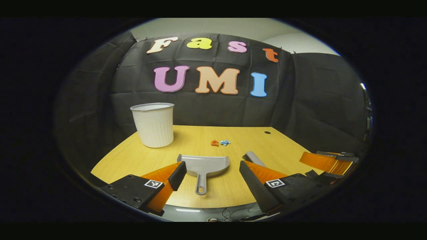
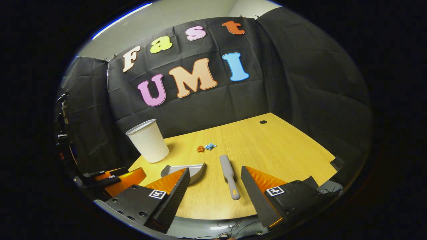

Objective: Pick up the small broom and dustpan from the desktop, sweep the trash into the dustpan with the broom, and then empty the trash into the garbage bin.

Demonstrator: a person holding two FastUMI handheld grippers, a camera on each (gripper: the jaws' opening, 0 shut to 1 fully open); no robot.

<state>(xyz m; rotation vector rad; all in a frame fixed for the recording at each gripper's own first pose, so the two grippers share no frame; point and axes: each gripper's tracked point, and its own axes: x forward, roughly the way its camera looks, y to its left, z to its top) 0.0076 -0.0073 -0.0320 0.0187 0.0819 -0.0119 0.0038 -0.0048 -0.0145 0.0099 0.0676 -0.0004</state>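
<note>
Nothing is being held yet: the pick-up step is judged to be only starting. The left gripper [image 1: 211, 176] is being kept with its fingers wide apart, and the dustpan [image 1: 204, 165] is lying flat on the desktop [image 1: 267, 146] just ahead, its handle pointing back between the fingers. The right gripper [image 2: 215, 185] is also being kept spread, with the small broom [image 2: 228, 175] lying ahead between its fingers, handle end nearest. The trash [image 2: 205, 147], two small crumpled pieces, is resting farther ahead of both tools, and the garbage bin [image 1: 154, 125] is standing upright beyond the dustpan, to the left. Next, each gripper probably must be lowered over its handle and closed on it.
</note>
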